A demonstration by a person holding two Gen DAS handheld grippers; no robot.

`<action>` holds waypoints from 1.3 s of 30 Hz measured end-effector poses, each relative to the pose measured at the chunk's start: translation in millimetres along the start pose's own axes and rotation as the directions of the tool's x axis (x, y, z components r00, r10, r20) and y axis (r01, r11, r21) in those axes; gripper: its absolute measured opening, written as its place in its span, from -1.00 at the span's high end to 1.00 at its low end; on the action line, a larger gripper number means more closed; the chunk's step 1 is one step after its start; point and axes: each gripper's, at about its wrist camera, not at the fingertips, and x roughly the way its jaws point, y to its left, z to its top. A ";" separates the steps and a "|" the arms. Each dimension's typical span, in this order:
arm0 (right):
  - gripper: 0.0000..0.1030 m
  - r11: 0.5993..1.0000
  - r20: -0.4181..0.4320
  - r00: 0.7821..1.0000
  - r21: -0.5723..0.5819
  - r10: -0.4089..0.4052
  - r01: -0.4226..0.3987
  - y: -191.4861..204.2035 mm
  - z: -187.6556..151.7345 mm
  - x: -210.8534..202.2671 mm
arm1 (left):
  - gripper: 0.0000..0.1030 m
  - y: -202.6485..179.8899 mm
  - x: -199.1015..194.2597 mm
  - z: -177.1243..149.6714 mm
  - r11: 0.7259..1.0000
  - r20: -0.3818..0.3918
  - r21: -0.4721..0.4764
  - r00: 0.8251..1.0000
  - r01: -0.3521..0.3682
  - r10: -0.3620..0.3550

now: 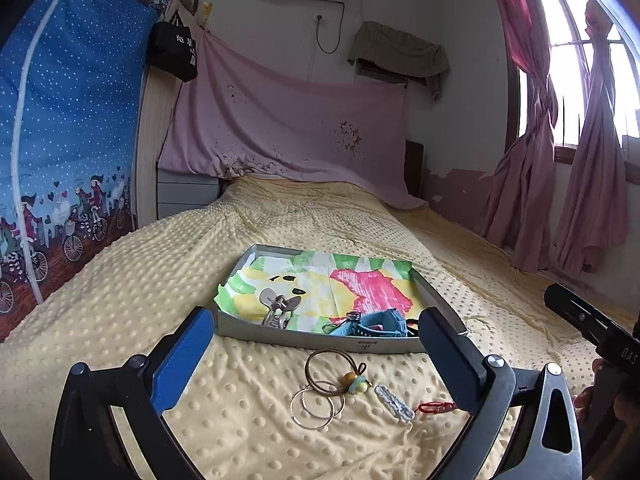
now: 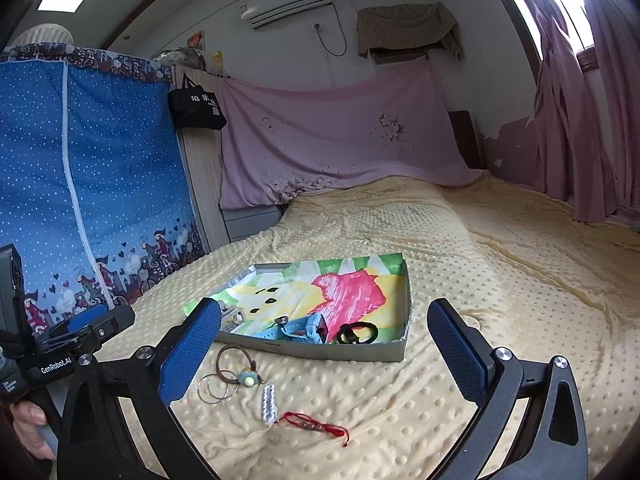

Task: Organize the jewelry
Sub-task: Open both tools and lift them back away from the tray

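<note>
A shallow grey box lined with colourful paper lies on the yellow bedspread. Inside it lie a blue watch, a metal hair clip and a black hair tie. In front of the box, on the bedspread, lie thin metal bangles, a brown cord bracelet with a bead, a white bead bracelet and a red string bracelet. My left gripper hovers open above these pieces. My right gripper is open too, holding nothing.
The bed with its bumpy yellow cover stretches back to a pink sheet hung on the wall. A blue fabric wardrobe stands at the left, pink curtains at the right. A person's hand holds the left tool.
</note>
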 end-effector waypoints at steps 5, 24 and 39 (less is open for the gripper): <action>-0.97 1.000 0.010 1.000 0.009 -0.011 0.011 11.2 -14.1 -26.1 | -1.00 15.5 -26.6 -13.7 1.000 0.001 -0.013 1.000 -0.010 0.010; -0.97 0.993 -0.099 0.995 -0.114 -0.030 0.019 29.6 -58.7 -27.9 | -1.00 35.4 -43.2 -56.9 0.997 -0.029 0.046 0.997 -0.067 0.068; -0.97 0.998 -0.349 0.936 -0.035 0.042 -0.058 16.5 -74.5 32.7 | -1.00 35.9 5.6 -68.3 0.998 -0.153 0.045 0.987 -0.052 0.058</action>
